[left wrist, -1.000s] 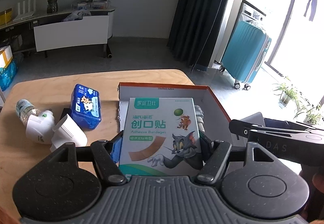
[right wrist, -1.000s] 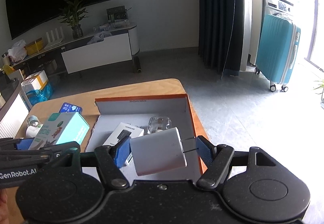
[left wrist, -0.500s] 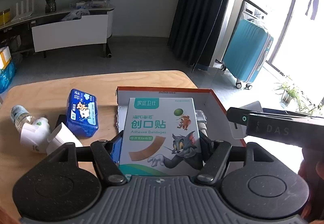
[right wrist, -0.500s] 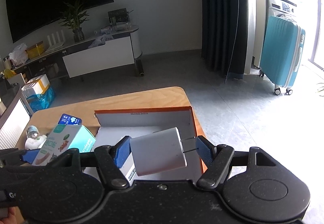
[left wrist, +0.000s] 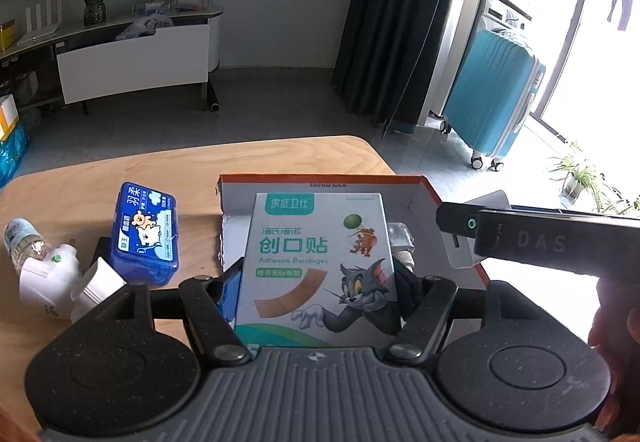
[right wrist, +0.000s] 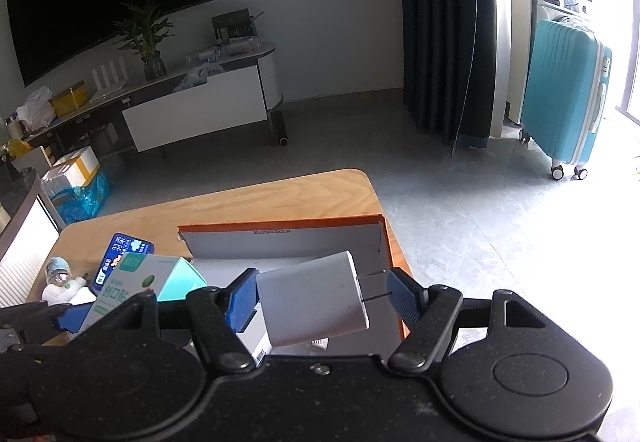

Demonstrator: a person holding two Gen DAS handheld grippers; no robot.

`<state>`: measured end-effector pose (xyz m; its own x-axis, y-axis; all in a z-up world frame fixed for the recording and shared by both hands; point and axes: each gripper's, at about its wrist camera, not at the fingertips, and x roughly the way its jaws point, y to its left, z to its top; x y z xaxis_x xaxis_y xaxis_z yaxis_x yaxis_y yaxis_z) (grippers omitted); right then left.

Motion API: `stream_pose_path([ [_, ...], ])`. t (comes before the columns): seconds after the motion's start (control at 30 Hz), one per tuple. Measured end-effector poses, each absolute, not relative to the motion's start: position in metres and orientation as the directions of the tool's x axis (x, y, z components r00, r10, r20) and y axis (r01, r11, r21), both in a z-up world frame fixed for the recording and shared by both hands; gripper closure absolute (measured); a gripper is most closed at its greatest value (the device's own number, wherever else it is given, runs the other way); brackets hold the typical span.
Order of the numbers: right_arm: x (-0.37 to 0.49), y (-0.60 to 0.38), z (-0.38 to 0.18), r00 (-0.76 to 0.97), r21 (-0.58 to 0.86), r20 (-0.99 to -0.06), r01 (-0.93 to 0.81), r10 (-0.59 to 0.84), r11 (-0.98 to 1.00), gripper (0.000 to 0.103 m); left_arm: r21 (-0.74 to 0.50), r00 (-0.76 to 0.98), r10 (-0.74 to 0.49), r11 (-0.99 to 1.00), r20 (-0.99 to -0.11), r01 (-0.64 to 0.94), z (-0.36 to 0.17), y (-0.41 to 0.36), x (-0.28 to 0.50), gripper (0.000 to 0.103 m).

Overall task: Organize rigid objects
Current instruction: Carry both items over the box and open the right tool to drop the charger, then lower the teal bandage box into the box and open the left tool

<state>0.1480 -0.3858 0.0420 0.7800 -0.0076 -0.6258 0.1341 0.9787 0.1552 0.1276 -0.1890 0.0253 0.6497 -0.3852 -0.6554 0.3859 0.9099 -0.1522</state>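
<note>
My left gripper (left wrist: 318, 290) is shut on a white and teal adhesive bandage box (left wrist: 316, 262), held above the near end of an orange-rimmed cardboard box (left wrist: 320, 179) on the wooden table. My right gripper (right wrist: 320, 294) is shut on a white plug-in charger (right wrist: 312, 302), its two prongs touching the right pad, also over that cardboard box (right wrist: 280, 224). In the right wrist view the bandage box (right wrist: 136, 282) and left gripper show at lower left. In the left wrist view the right gripper's black body and a hand fill the right edge.
A blue tissue pack (left wrist: 145, 234), a small clear bottle (left wrist: 20, 240) and white plug adapters (left wrist: 52, 282) lie on the table (left wrist: 200, 166) left of the cardboard box. Inside the box are a white carton (right wrist: 256, 338) and a clear item (left wrist: 400, 238). A teal suitcase (left wrist: 492, 94) stands on the floor beyond.
Both grippers have drawn back toward the table's near side, still holding their objects. The cardboard box and table items sit farther away in both views.
</note>
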Motion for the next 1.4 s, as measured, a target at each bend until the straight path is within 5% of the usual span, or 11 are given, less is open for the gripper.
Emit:
stream_pose_path([
  [0.8,0.197,-0.386,0.020,0.737,0.170,-0.676,0.153,0.002,0.974,0.018,-0.169,0.633,-0.380,0.914,-0.675,0.368,0.014,-0.194,0.146,0.032],
  [1.3,0.144,-0.416,0.048,0.842,0.234,-0.538,0.199,-0.044,0.952,0.014,-0.171,0.616,-0.386,0.909,-0.687,0.379,0.008,-0.215,0.163,0.032],
  [1.4,0.130,-0.417,0.052,0.848,0.240,-0.528,0.199,-0.044,0.950,0.013,-0.187,0.620,-0.395,0.908,-0.678,0.375,0.010,-0.217,0.168,0.020],
])
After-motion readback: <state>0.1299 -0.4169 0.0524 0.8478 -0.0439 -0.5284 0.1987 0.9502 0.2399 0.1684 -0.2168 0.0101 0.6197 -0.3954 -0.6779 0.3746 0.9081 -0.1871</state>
